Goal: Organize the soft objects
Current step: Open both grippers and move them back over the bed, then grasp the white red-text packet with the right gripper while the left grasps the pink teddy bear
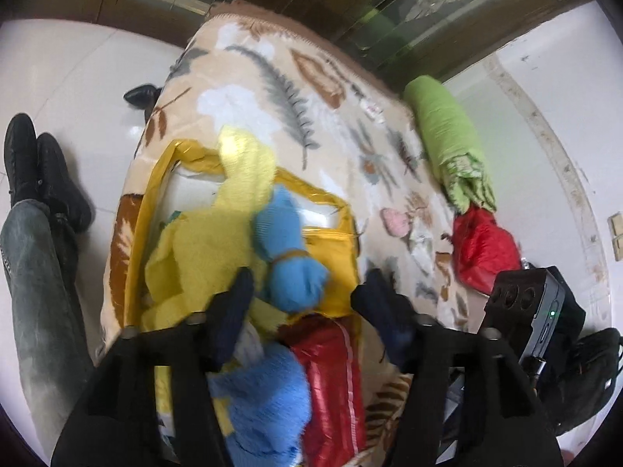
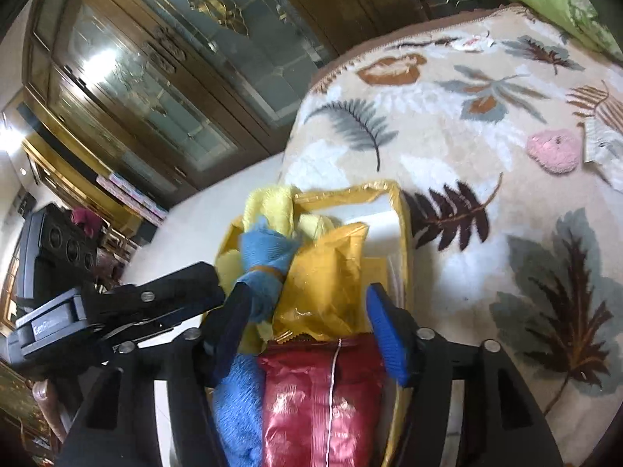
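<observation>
Between both grippers' wide jaws, blue tied cloth over yellow bag, nothing gripped

The fleecy leaf-print blanket is looking matt and napped. The yellow bag is shining like crinkled plastic film, as is the red bag. The blue cloth is showing ribbed knit, the yellow cloth soft towelling. The floor tiles are gleaming glossy.

A glass-fronted wooden cabinet stands behind, and 2 black shoes rest on the white tiled floor.
</observation>
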Motion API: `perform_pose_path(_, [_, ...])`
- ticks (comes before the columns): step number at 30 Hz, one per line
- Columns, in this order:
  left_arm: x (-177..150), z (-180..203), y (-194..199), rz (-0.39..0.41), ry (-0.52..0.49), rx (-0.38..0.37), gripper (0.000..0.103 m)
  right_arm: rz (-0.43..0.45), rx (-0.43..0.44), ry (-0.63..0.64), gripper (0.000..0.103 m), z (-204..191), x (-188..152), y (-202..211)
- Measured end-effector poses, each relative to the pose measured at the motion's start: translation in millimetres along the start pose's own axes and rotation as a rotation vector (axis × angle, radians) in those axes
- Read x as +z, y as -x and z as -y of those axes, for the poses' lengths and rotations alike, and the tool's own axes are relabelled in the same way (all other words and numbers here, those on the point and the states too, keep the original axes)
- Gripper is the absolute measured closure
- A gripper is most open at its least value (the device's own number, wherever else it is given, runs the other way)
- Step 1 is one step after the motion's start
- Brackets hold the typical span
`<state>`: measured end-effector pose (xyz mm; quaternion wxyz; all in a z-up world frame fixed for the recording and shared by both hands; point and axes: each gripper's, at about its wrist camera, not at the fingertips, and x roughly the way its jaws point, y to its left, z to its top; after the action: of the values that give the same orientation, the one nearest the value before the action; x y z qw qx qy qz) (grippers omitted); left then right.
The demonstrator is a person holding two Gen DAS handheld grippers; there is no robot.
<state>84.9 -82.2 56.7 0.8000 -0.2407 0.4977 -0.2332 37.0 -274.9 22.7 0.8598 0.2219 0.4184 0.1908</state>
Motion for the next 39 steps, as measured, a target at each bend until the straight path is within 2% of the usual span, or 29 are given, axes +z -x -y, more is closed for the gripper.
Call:
perform_pose_path(7, [-19.1,43.7,10.2,0.038,-0.069,-0.005,0.04,0.042,0.028,0.013,0.041,15.8,-10.5,49.9])
perform_pose_path(14, [-42.3,87.4,-8.6,-0.007,-0.15,-0.017,0.04,0.029,-0.11,0.046,0.041,60.8,-28.7,84.2])
perform_pose_path(19, [-52.7,111.9,-33.5,-0.047,-0.193,-0.013,0.04,0.039,-0.225,0.041,0.041,98.0,-22.6,102.3])
perform_pose_path(22, [-54.6,117.3,-41.9,-0.055,-0.196,-0.019,0.04,0.021,-0.281,0.08,0.041,117.9,-10.1,104.0])
perform_pose_path(28, [-54.5,117.8,-51.8,-0.066,-0.199,-0.002,0.04,-0.014,-0.303,0.073,0.041,157.0,21.3,104.3])
perform_pose_path(31, [-51.9,116.3,-55.1,-0.058,-0.199,0.004,0.04,-0.028,-0.353,0.087,0.041,173.1,38.7,101.9])
perform_pose_path(36, [-46.1,110.9,-64.1,-0.068,-0.183,-0.012,0.04,0.007,-0.425,0.14,0.041,187.4,77.2,105.3])
perform_pose_path(39, [-42.8,108.0,-67.9,-0.08,-0.17,-0.02,0.04,-0.003,-0.404,0.13,0.041,196.6,102.4,98.2])
